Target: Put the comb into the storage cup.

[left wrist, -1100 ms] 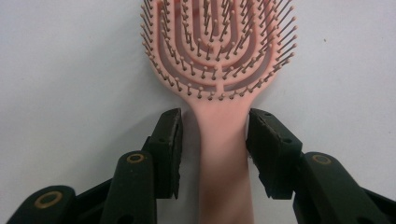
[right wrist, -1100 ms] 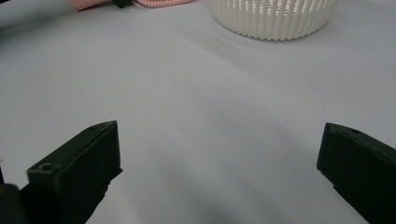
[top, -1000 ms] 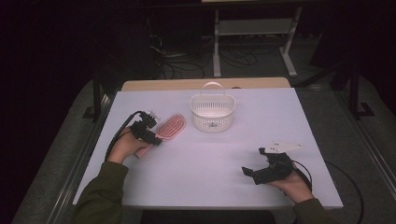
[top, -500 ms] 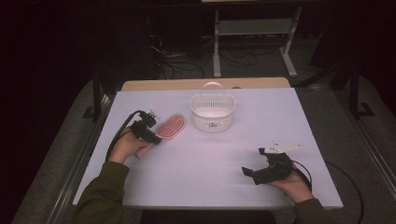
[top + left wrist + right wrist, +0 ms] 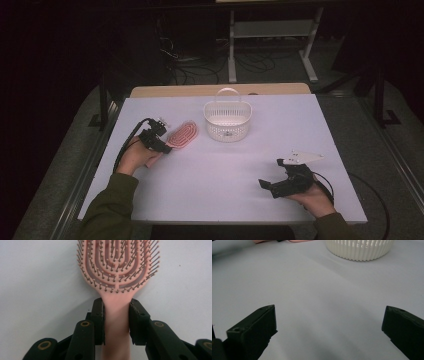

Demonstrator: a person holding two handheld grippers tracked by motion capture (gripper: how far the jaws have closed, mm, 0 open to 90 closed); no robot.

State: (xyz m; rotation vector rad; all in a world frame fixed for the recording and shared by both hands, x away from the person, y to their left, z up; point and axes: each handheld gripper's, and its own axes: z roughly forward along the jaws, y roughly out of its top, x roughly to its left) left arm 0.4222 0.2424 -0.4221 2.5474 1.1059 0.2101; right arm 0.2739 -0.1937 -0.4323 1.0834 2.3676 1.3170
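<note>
The left gripper (image 5: 116, 322) has its two black jaws pressed against either side of the pink hairbrush (image 5: 117, 277) handle, just below where the handle widens into the head; the jaws have just been closing, and the handle now sits clamped between the pads. In the high view the left gripper (image 5: 161, 142) rests low at the left part of the white table (image 5: 280, 125), with the hairbrush (image 5: 182, 135) lying flat on the surface, bristles up. So the grasp looks made, but the lift is not yet done: the brush is on the table, near the white slotted basket (image 5: 227, 122) and apart from it. If the brush is meant for that basket, carrying it over and setting it in are both left. The brush's long axis runs straight out from the gripper along the line of its jaws, handle toward the hand and head away; seen from above it lies on a slant, head pointing up and to the right, roughly toward the basket. The right gripper (image 5: 280, 182) sits well apart at the near right of the table, its jaws spread wide with nothing between them, facing the basket (image 5: 359, 250) across bare tabletop.
</note>
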